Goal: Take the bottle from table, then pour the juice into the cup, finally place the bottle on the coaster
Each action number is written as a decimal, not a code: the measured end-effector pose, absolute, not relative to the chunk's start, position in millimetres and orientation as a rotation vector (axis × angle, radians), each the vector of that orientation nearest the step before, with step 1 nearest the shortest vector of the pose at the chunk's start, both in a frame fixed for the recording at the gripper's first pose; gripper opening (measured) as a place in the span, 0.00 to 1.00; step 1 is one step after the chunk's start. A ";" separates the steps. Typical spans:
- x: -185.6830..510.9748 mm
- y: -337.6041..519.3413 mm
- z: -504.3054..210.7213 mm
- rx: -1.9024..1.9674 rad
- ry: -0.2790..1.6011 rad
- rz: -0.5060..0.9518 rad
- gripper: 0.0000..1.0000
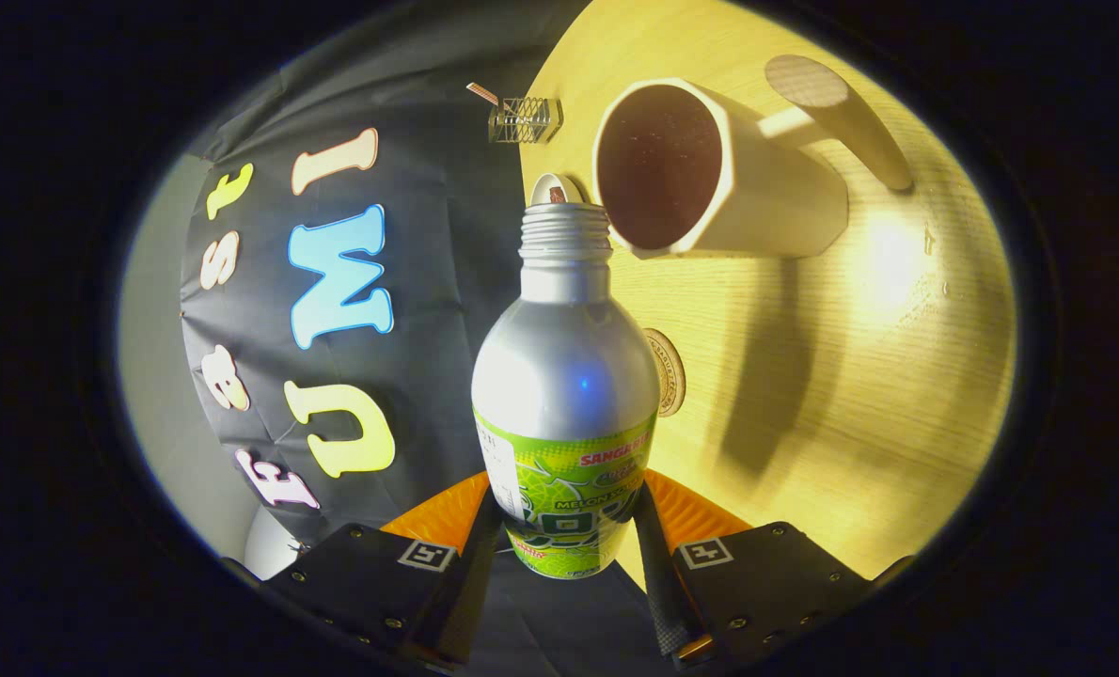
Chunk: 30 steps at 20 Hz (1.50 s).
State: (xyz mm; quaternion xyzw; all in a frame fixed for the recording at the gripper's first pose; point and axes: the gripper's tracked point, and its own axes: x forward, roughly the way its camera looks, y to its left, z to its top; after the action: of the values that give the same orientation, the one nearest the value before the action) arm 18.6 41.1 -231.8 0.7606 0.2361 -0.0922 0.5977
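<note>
My gripper [564,512] is shut on a silver bottle [564,376] with a green label, both fingers pressing its lower body. The whole view is rolled sideways, so the bottle is tipped over. Its open threaded neck [564,230] points at the rim of a white cup [710,169] with a dark inside and a long handle [837,118], which stands on the wooden table [879,395]. A small round cap-like thing [556,191] sits just beyond the neck. A round cork coaster [665,371] lies on the table, partly hidden behind the bottle's shoulder.
A small wire rack [524,119] stands at the table's far edge by the black cloth wall [409,188]. The cup casts a long shadow [766,395] across the wood beside the coaster.
</note>
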 end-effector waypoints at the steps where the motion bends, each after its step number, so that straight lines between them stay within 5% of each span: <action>1: 19.0 42.7 -230.5 1.781 0.548 -0.215 0.71; 30: 34.7 32.8 -214.2 1.970 0.524 -0.251 0.71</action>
State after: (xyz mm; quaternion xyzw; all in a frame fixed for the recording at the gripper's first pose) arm 34.7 32.8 -214.2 0.8207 0.2185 -0.1047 0.5175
